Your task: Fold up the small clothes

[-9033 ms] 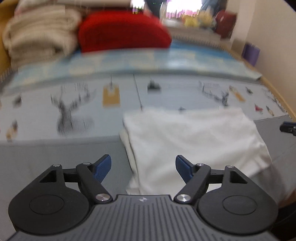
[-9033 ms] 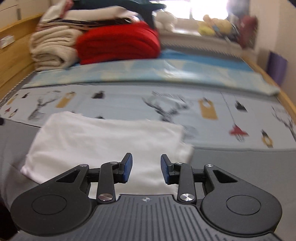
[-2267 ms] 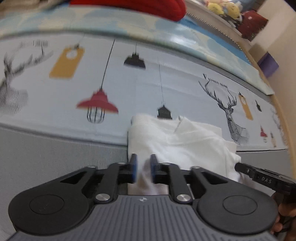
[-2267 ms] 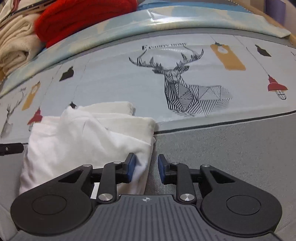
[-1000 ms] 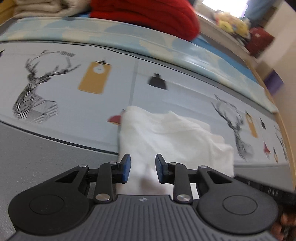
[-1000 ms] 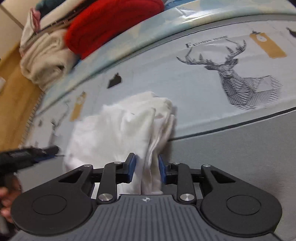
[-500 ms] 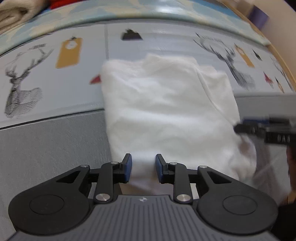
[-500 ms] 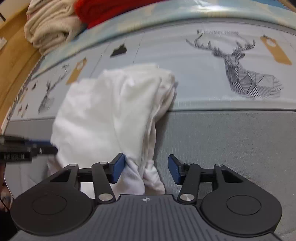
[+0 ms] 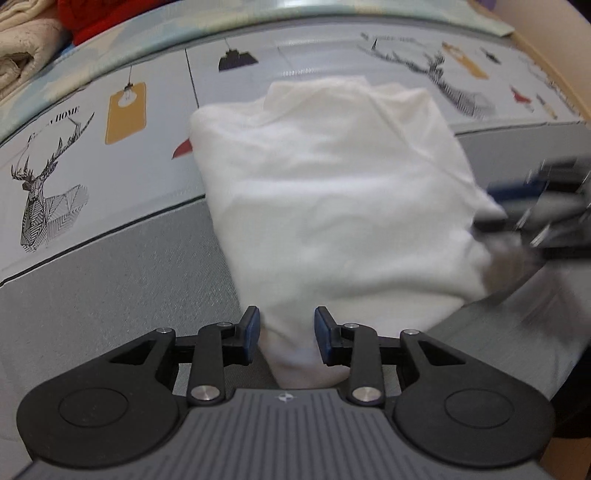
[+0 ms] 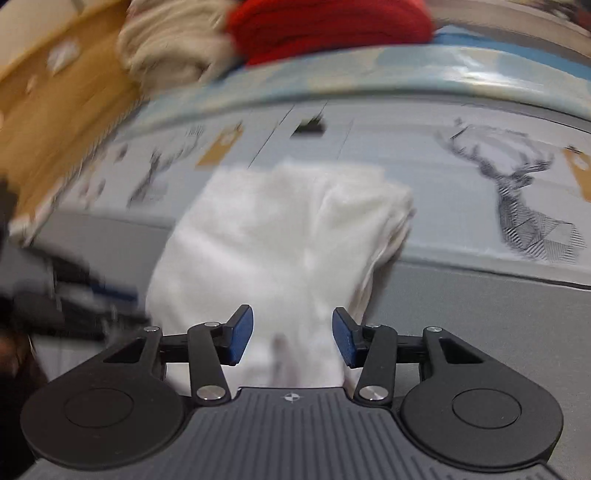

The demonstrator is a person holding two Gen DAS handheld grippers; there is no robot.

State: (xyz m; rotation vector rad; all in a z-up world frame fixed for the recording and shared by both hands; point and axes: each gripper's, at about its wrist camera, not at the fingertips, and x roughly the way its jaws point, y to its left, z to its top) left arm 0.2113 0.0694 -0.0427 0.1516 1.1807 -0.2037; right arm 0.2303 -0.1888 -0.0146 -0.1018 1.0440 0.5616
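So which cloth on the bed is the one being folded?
Start at the bed cover, half grey and half printed with deer and lamps. The white garment lies across where the two halves meet. It is the only white bundle; the red and cream piles sit far behind.

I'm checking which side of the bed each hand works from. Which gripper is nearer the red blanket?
Left, as far as I can judge. The left gripper straddles the white garment corner on the red blanket side; the right gripper straddles the opposite corner.

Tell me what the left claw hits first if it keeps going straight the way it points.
Most likely the white garment: its near corner already lies between the left claw jaws, which have just been opening. Depth is unclear.
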